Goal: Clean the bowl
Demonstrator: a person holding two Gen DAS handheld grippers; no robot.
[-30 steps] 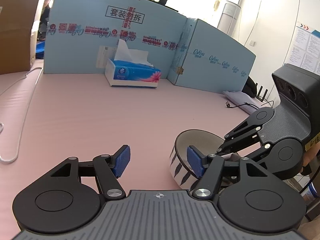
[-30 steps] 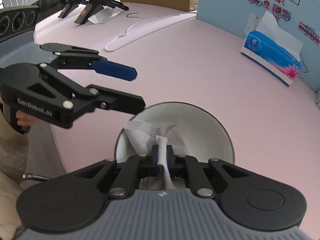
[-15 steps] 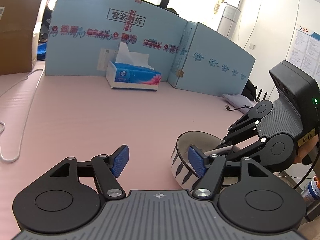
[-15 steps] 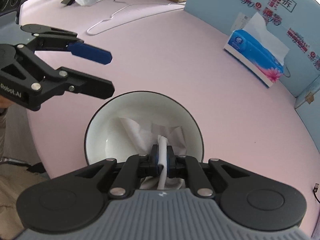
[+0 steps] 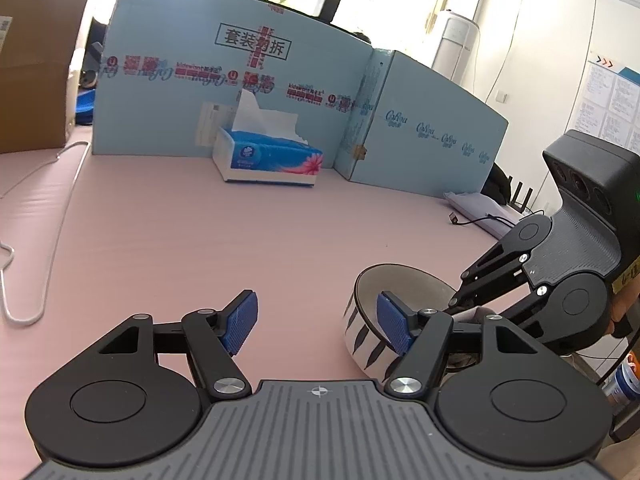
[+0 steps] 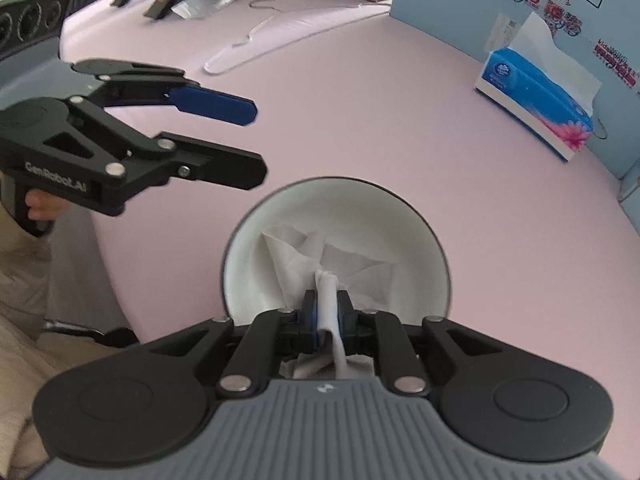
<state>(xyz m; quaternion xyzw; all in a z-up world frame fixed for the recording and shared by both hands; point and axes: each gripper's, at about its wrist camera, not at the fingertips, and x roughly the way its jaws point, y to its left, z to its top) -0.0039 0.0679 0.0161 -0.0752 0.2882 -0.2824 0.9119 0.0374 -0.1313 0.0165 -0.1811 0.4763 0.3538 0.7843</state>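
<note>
Right gripper (image 6: 326, 314) clamped on tissue (image 6: 312, 256) inside bowl (image 6: 434, 240), lower centre. Left gripper (image 6: 252, 140) wide open, empty, upper left.

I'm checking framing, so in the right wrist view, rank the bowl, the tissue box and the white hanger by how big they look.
1. bowl, clearly the largest, though it is nearest the camera.
2. tissue box and white hanger: too close to rank. The hanger spans more length but is thin; both lie far back.

pink table (image 5: 280, 240) — bowl (image 6: 336, 216), tissue box (image 5: 266, 158), wire hanger (image 5: 36, 216), blue cardboard screen (image 5: 224, 92)
</note>
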